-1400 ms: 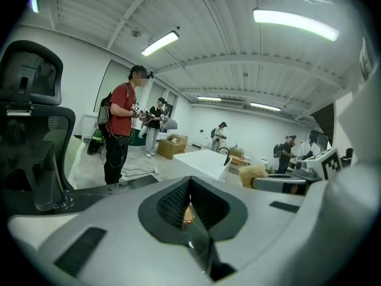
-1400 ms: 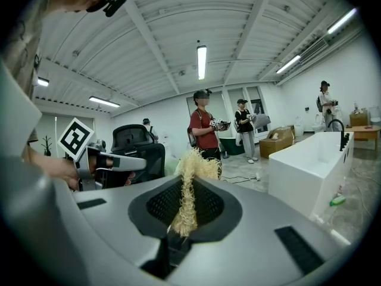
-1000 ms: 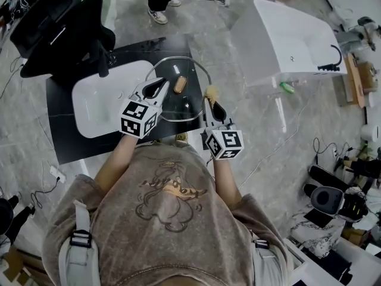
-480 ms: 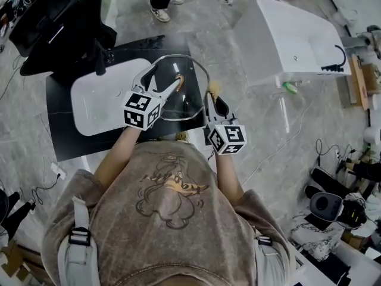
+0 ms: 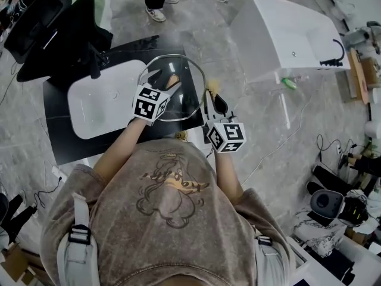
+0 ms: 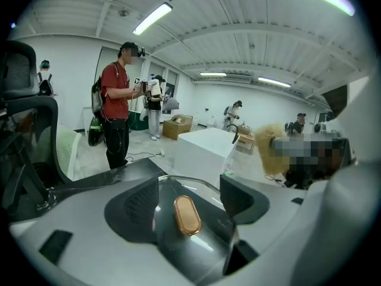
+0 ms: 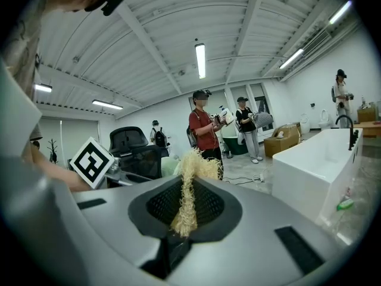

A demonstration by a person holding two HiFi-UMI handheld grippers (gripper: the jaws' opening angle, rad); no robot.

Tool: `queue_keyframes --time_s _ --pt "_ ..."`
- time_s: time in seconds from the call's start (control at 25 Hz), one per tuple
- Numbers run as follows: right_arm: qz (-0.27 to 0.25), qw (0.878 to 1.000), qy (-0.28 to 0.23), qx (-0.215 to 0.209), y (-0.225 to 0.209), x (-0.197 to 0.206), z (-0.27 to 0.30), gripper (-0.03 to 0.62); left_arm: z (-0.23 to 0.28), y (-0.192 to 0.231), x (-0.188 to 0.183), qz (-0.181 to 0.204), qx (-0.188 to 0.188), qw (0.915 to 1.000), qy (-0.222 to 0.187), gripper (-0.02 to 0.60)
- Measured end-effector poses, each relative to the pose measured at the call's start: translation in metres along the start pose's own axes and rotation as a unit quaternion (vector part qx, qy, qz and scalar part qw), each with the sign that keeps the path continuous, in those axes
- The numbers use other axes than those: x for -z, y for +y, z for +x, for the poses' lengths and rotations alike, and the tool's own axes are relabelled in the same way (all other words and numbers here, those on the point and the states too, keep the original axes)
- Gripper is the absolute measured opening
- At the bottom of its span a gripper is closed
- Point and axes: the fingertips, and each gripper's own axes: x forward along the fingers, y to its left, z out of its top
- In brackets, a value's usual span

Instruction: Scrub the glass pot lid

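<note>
The round glass pot lid [image 5: 188,102] lies flat on the black counter [image 5: 59,137], right of the sink. Its oval copper handle [image 6: 187,214] sits between the jaws of my left gripper [image 5: 165,80], which hangs low over the lid. Those jaws have just opened wide; in the left gripper view a gap shows on each side of the handle. My right gripper [image 5: 215,102] hovers at the lid's right edge, shut on a straw-coloured fibre scrubber [image 7: 193,165] whose tuft sticks out past the jaws.
A white sink basin [image 5: 101,97] is set in the counter to the left. A black office chair [image 5: 53,28] stands behind it. A white tub [image 5: 292,34] with a green bottle [image 5: 287,83] stands at the right. People stand across the room [image 6: 116,109].
My left gripper has moved forward and down over the lid, and its jaws have gone from shut to wide open around the copper handle. The right gripper has hardly shifted.
</note>
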Motion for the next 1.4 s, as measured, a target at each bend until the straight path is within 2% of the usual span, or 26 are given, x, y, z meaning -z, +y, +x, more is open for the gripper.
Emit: queue_keyframes --time_s 0.28,0.6,0.88,1.04,1.12,1.2,1.4 --pt "0.006 1.000 0.000 0.006 -0.006 0.002 -0.001 0.040 0.043 0.013 0.051 0.003 -0.035 0.9968 0.073 0.285" --pt "0.014 1.000 -0.002 0.015 -0.020 0.002 -0.006 0.041 0.074 0.014 0.079 0.016 -0.060 0.9918 0.112 0.267" --pt "0.019 1.000 0.000 0.017 -0.027 0.004 -0.008 0.040 0.076 0.011 0.080 0.028 -0.080 0.9911 0.103 0.265" --pt "0.020 1.000 0.003 0.010 -0.026 0.006 -0.006 0.041 0.077 0.012 0.080 0.020 -0.080 0.9908 0.107 0.262" --pt "0.019 1.000 0.005 0.006 -0.024 0.008 -0.005 0.041 0.076 0.012 0.081 0.017 -0.081 0.9906 0.109 0.245" --pt "0.018 1.000 0.007 0.004 -0.023 0.009 -0.005 0.040 0.076 0.011 0.081 0.012 -0.087 0.9901 0.110 0.202" --pt "0.018 1.000 0.014 0.003 -0.025 0.012 -0.009 0.041 0.074 0.014 0.081 -0.012 -0.104 0.9882 0.112 0.183"
